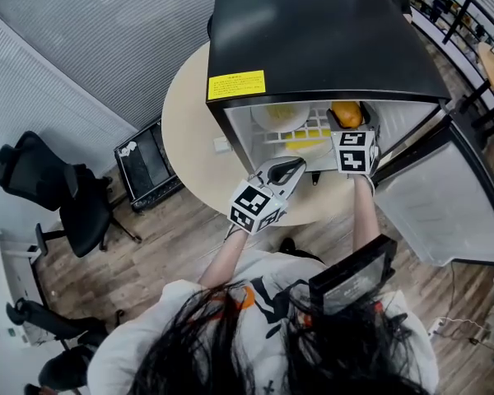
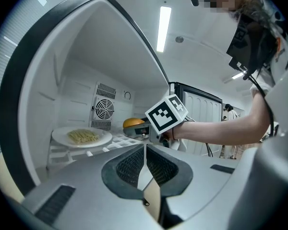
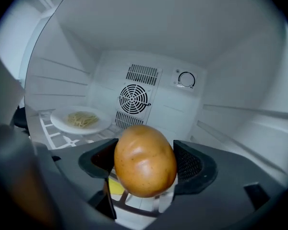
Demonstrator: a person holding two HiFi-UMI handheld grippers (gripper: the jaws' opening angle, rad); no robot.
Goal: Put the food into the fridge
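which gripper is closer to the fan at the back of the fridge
Right. The right gripper holds the potato inside the fridge, facing the fan; the left gripper sits outside the opening, farther back.

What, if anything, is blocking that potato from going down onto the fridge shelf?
Nothing visible. The door stands open, and the right claw holds the potato inside the fridge, above the wire shelf. The plate of food sits off to the left, clear of it.
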